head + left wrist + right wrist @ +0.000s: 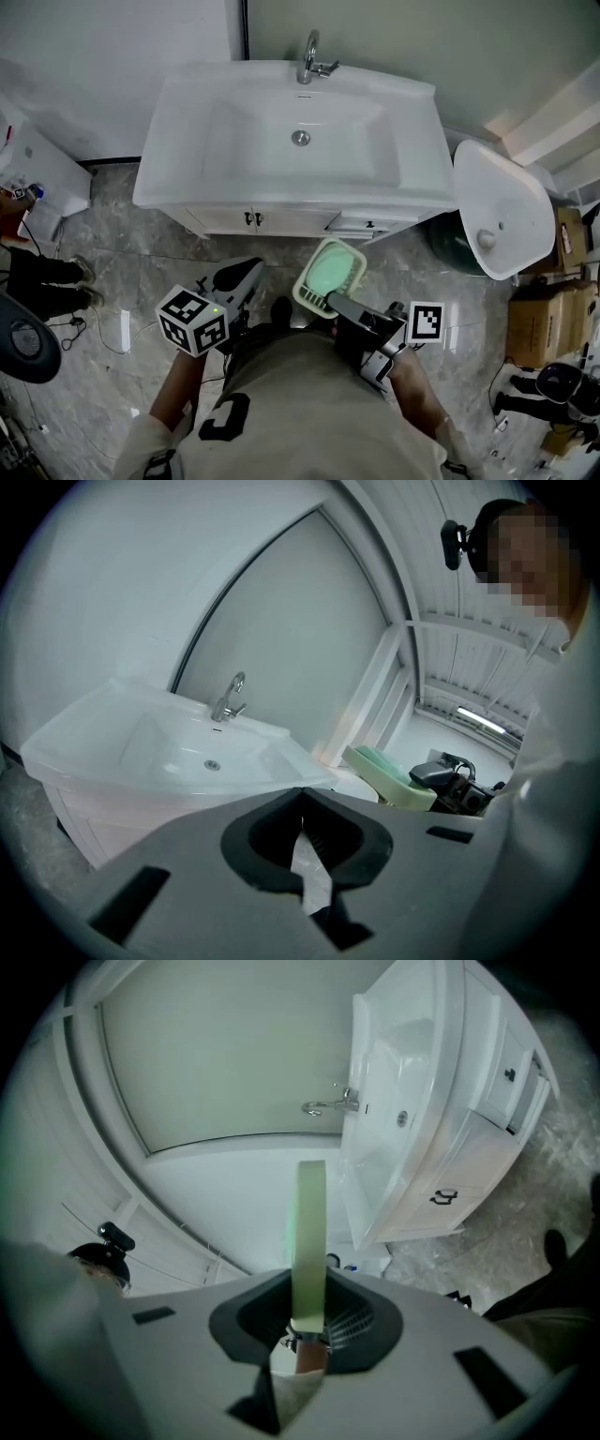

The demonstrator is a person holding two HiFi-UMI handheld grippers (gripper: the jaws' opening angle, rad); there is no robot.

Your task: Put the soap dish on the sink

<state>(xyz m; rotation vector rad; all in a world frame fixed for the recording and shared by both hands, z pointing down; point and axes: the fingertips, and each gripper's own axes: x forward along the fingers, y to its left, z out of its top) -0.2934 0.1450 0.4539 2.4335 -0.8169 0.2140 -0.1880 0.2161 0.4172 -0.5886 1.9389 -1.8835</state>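
Note:
The white sink (187, 178) with a chrome faucet (314, 58) stands on a cabinet ahead of me. My right gripper (330, 302) is shut on the near edge of a pale green soap dish (330, 272), held level in front of the cabinet and below the sink's rim. In the right gripper view the soap dish (309, 1232) shows edge-on between the jaws, with the sink (394, 1147) to its right. My left gripper (246, 274) is beside it on the left, shut and holding nothing. The left gripper view shows the sink (122, 752) ahead and the soap dish (384, 775) at right.
A loose white basin (502, 211) leans to the right of the sink, with cardboard boxes (544, 319) beyond it. The cabinet doors (272, 220) face me. A white unit (37, 178) stands at the left, and a dark round object (23, 342) sits lower left on the marble floor.

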